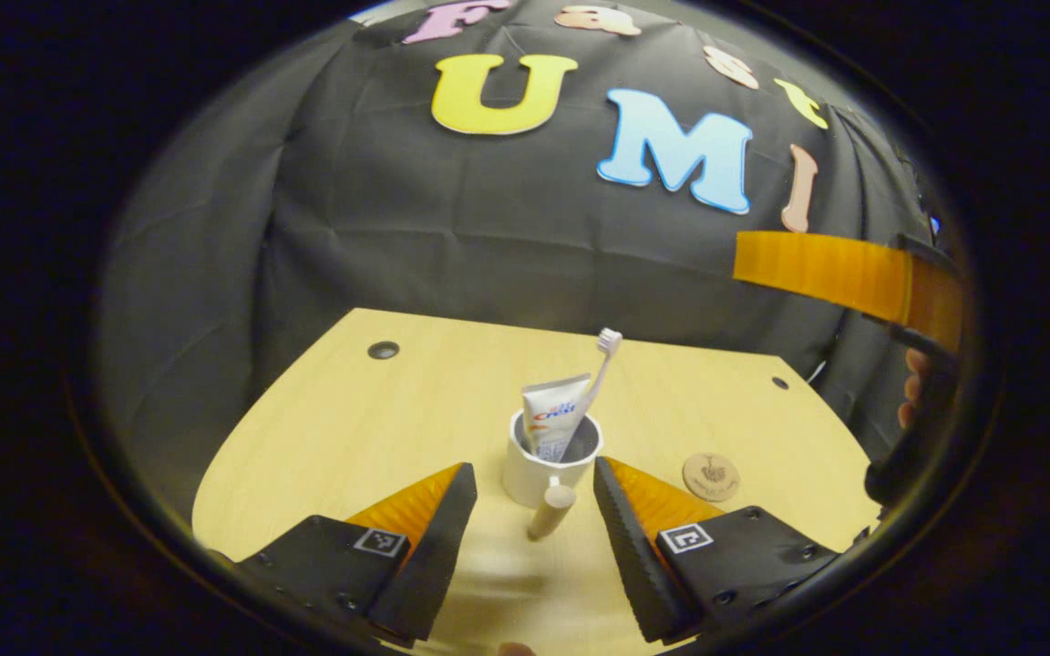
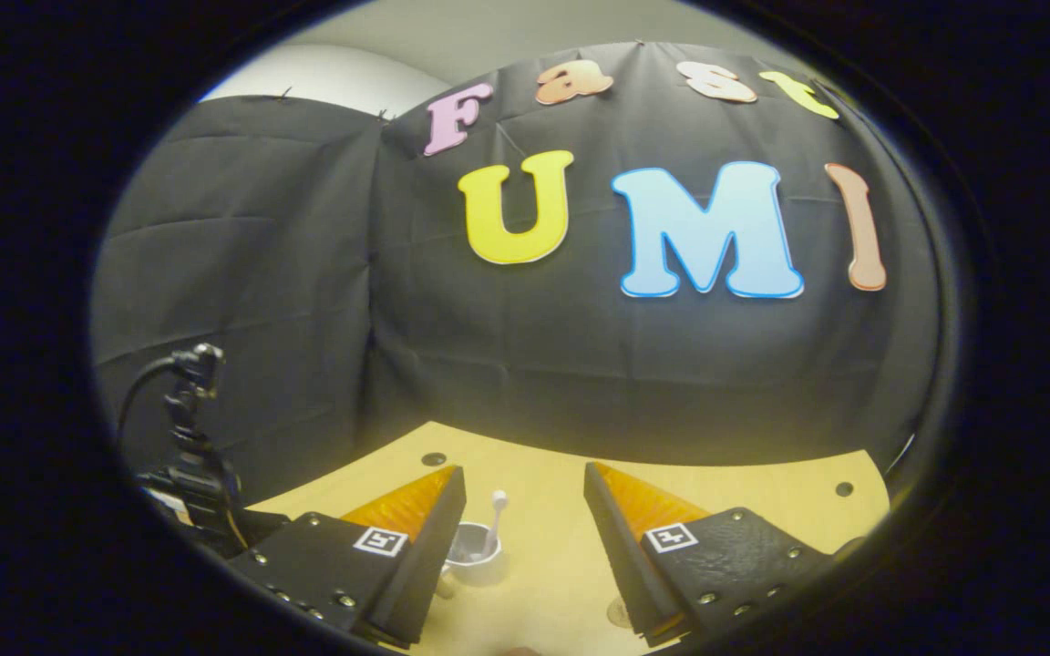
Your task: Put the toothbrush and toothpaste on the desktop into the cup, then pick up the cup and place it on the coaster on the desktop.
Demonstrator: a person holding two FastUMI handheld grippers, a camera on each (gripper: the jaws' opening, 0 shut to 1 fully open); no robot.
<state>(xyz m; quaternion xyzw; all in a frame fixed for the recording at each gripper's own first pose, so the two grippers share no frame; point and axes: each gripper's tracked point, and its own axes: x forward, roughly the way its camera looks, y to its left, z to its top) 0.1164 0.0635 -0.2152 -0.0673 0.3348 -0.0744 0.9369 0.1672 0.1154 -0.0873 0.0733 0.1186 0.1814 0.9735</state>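
With toothbrush point(image 1: 604, 360) and toothpaste point(image 1: 554, 415) in the cup point(image 1: 539, 474), my 2 left fingers point(image 1: 429, 538) spread around its handle point(image 1: 550, 510), next squeeze toward coaster point(image 1: 711, 476)

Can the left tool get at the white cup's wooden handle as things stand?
Probably yes. The left tool is open, and the white cup's wooden handle points into the gap between its fingers, with nothing between them on the pale wooden desktop.

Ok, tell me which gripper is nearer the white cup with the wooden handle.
Left. The left gripper is open right before the white cup; the right gripper hangs higher, farther back.
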